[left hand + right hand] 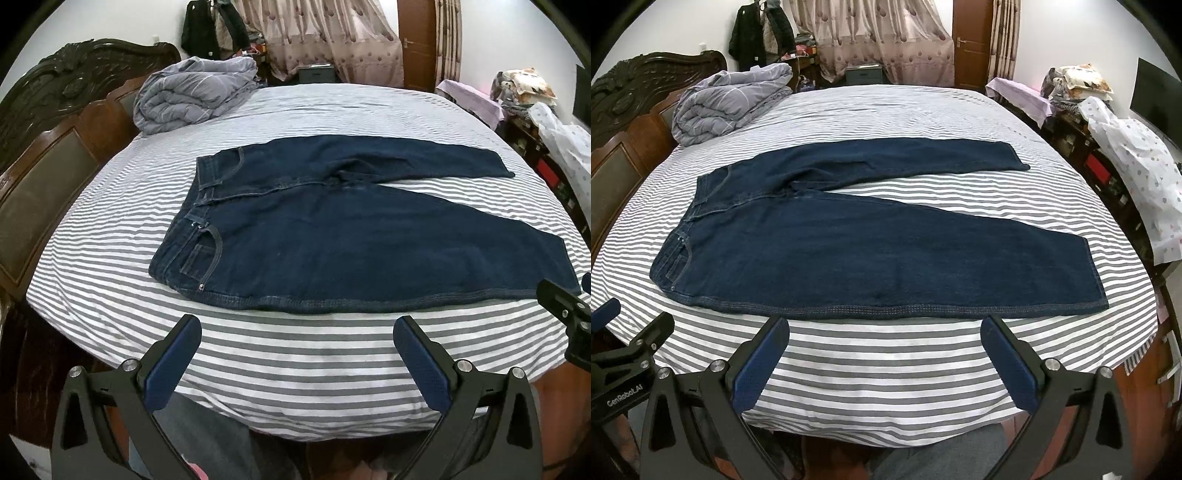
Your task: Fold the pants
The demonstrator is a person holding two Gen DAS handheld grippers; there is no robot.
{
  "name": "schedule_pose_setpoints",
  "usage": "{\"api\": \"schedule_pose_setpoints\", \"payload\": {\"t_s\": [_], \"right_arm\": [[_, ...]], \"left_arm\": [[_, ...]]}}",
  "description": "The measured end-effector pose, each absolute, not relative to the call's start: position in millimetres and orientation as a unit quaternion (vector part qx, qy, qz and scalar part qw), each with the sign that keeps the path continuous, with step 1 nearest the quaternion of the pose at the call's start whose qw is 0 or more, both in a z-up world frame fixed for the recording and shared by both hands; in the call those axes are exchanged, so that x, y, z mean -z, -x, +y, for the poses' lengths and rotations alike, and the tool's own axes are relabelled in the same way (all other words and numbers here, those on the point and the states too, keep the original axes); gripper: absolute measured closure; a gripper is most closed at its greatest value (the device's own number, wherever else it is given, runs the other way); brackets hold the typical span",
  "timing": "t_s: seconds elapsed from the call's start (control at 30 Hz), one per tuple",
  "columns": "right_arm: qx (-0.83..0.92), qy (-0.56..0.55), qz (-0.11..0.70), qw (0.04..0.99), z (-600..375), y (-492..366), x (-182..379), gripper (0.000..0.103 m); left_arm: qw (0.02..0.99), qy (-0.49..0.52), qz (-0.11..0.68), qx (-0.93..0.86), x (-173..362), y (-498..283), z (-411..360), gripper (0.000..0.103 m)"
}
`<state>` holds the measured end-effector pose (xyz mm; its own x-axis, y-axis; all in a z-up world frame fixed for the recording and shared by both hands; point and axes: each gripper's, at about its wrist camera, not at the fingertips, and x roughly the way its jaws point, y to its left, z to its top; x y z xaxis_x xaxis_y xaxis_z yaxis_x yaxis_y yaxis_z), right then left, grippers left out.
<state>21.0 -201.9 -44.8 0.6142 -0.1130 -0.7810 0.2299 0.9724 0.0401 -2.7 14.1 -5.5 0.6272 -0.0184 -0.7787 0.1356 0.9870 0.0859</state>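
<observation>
Nearest the lens in each wrist view are the tool's own blue-padded fingers: the left gripper (297, 332) and the right gripper (884, 332) both have their jaws spread wide with nothing between them, held over the near edge of the bed (886, 369). That looks like a ready stance, with both tools level and side by side (each shows at the edge of the other's view), probably so that they can go in together.

The striped bed sheet fills most of both views. On it the pants (332, 243), dark blue denim, lie flat and unfolded, waistband to the left and legs running right, spread apart in a narrow V. Laid out like this, every edge is free to be picked up.

The pants sit just beyond the open jaws, apart from them; the near leg's stitched side seam (886, 308) runs straight across in front of both sets of fingertips. The near pocket's rivet (201, 286) lies ahead of the left gripper, slightly left.
</observation>
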Motion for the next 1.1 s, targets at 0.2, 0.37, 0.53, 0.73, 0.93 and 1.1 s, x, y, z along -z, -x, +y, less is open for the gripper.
{"api": "schedule_pose_setpoints", "payload": {"t_s": [0.2,0.37,0.53,0.73,0.93,1.1], "right_arm": [[0.091,-0.07,0.429,0.896,-202.5,-22.0,42.6,0.0],[0.088,-0.067,0.429,0.896,-205.1,-22.5,41.5,0.0],[0.087,-0.064,0.429,0.897,-205.3,-22.8,42.0,0.0],[0.084,-0.061,0.43,0.897,-202.8,-26.4,40.3,0.0],[0.062,-0.054,0.434,0.897,-199.5,-39.4,35.4,0.0],[0.006,-0.046,0.446,0.894,-200.7,-73.3,27.1,0.0]], "left_arm": [[0.897,-0.064,0.435,0.036,7.7,1.8,18.4,0.0],[0.897,-0.062,0.436,0.034,8.5,-0.2,22.0,0.0],[0.897,-0.062,0.436,0.035,8.8,-0.6,22.4,0.0],[0.896,-0.063,0.437,0.041,8.9,-7.1,26.0,0.0],[0.892,-0.065,0.444,0.056,10.5,-22.7,31.0,0.0],[0.891,-0.078,0.442,0.065,6.3,-57.7,51.2,0.0]]}}
